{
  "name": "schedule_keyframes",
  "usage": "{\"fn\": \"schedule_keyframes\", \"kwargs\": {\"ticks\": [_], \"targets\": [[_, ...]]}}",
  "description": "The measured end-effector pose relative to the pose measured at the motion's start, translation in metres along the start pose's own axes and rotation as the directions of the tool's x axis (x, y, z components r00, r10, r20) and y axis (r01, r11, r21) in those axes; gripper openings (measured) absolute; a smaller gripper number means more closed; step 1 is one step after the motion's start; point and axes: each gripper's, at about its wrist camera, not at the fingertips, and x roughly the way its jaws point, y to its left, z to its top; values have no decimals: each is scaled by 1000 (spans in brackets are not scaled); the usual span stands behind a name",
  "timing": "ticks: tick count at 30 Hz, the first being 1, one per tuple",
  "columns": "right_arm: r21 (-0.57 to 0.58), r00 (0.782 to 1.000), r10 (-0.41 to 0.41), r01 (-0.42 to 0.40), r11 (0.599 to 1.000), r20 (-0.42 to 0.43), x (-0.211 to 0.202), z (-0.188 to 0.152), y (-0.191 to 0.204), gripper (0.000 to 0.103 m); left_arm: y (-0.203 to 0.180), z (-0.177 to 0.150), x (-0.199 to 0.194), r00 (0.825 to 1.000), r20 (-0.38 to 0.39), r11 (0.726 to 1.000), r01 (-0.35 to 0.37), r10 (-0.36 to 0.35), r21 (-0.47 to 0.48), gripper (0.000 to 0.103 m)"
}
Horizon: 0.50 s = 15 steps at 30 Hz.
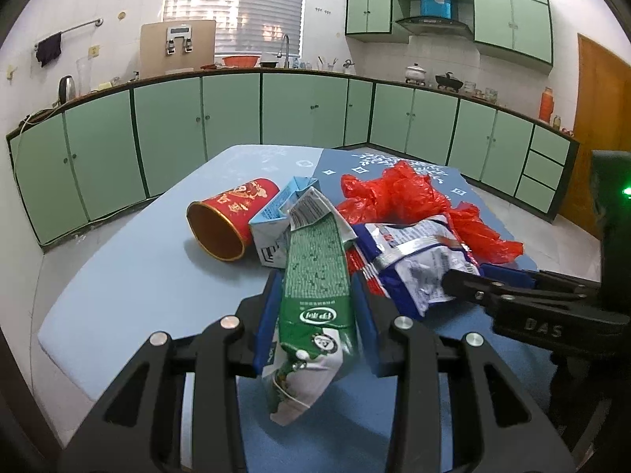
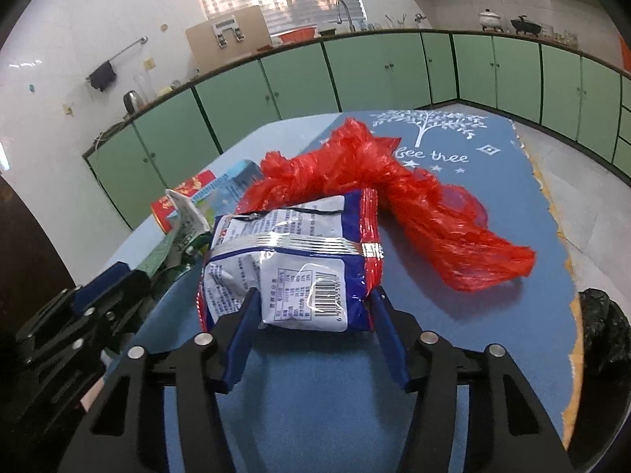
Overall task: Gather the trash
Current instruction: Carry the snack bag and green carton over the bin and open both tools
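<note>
My left gripper (image 1: 315,299) is shut on a crushed green milk carton (image 1: 315,276) and holds it above the blue table (image 1: 138,276). My right gripper (image 2: 315,303) is open around the near end of a blue and white snack packet (image 2: 292,260), one finger on each side; that packet also shows in the left wrist view (image 1: 414,260). A red plastic bag (image 2: 394,197) lies crumpled behind the packet. A red paper cup (image 1: 228,220) lies on its side at the left. A light blue carton (image 1: 276,220) sits between the cup and the green carton.
A black bag (image 2: 603,335) sits at the right beyond the table edge. Green kitchen cabinets (image 1: 236,110) run around the room behind the table. A wooden door (image 1: 599,130) stands at the far right.
</note>
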Motion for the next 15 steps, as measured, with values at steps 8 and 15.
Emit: {"fn": "schedule_keyframes", "kwargs": {"ticks": [8, 15], "targets": [[62, 999, -48, 48, 997, -1, -47, -20, -21, 55, -9, 4, -12, 999, 23, 1000, 28, -28, 5, 35], [93, 993, -97, 90, 992, 63, -84, -17, -38, 54, -31, 14, -33, 993, 81, 997, 82, -83, 15, 35]]}}
